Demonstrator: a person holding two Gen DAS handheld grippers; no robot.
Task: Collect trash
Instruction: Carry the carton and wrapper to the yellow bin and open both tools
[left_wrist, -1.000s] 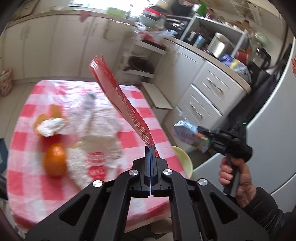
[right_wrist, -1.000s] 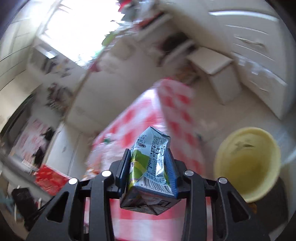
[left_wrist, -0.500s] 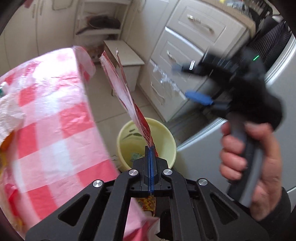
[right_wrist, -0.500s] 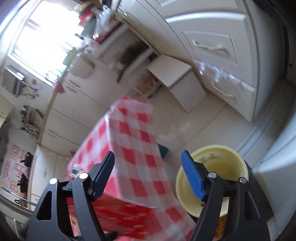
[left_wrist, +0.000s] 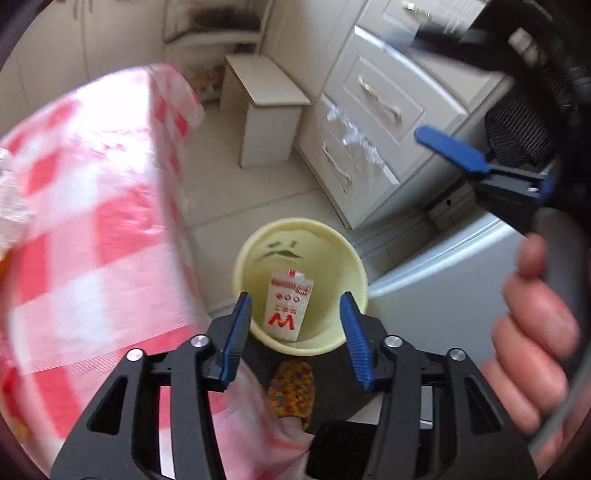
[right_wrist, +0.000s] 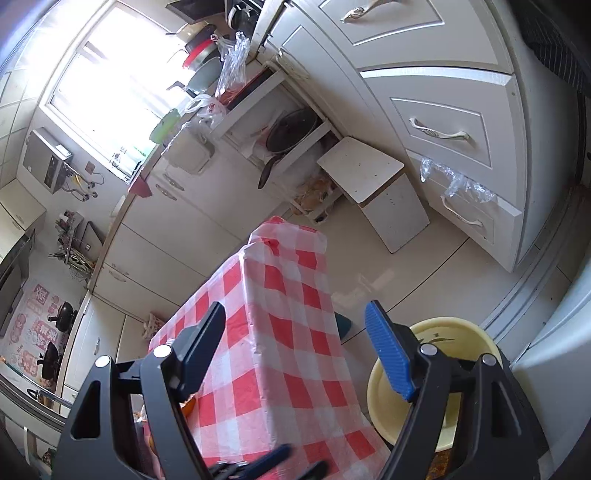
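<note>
In the left wrist view a yellow bin (left_wrist: 241, 266) stands on the floor beside the table. A white and red packet (left_wrist: 288, 306) lies inside it. My left gripper (left_wrist: 295, 328) hangs right above the bin, jaws opening, and its pads touch nothing. My right gripper (right_wrist: 295, 339) is also opening with nothing between its jaws; it looks over the table corner with the bin (right_wrist: 469, 332) at its lower right. A person's hand (left_wrist: 532, 332) holds it, and one of its blue fingers (left_wrist: 450, 151) shows at the upper right of the left wrist view.
The table wears a red and white check cloth (left_wrist: 92, 221) (right_wrist: 288, 314), and an orange (right_wrist: 189, 404) lies on it. A white stool (left_wrist: 266, 99) and a drawer cabinet (left_wrist: 373, 107) stand behind the bin. A patterned slipper (left_wrist: 291, 391) is just below the bin.
My left gripper swung from over the table to above the bin and let go of the red packet, which now lies in the bin. My right gripper released the milk carton and opened.
</note>
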